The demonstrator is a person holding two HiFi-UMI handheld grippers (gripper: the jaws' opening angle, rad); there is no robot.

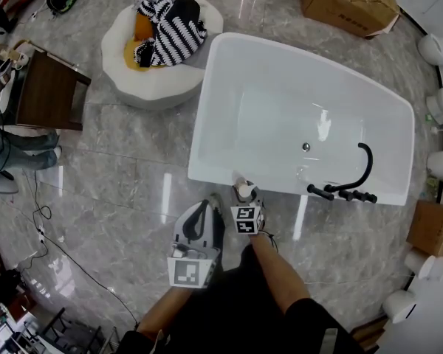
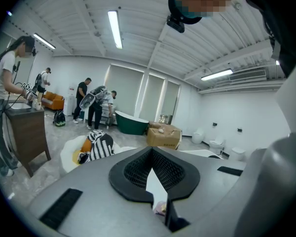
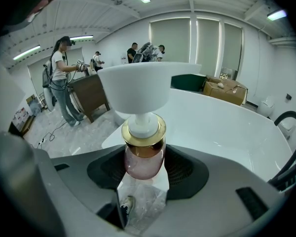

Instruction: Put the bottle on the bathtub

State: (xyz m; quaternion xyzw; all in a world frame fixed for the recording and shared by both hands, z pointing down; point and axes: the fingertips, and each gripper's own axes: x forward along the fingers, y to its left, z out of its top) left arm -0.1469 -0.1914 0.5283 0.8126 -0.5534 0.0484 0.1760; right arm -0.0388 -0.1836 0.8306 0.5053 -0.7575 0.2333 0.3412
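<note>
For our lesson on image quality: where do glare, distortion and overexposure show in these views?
Head view: lights glare as white streaks on the glossy floor and inside the tub. Left gripper view: fisheye curves the ceiling beams, and the corners go black. Right gripper view: the bottle sits very close, its white top washed out.

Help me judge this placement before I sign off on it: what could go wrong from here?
1. The right gripper holds the bottle at the narrow near rim of the bathtub; set off-centre, it could drop to the floor or slide inside.
2. The bottle carries a wide pump head on top, so it may topple if the jaws brush it while opening.
</note>
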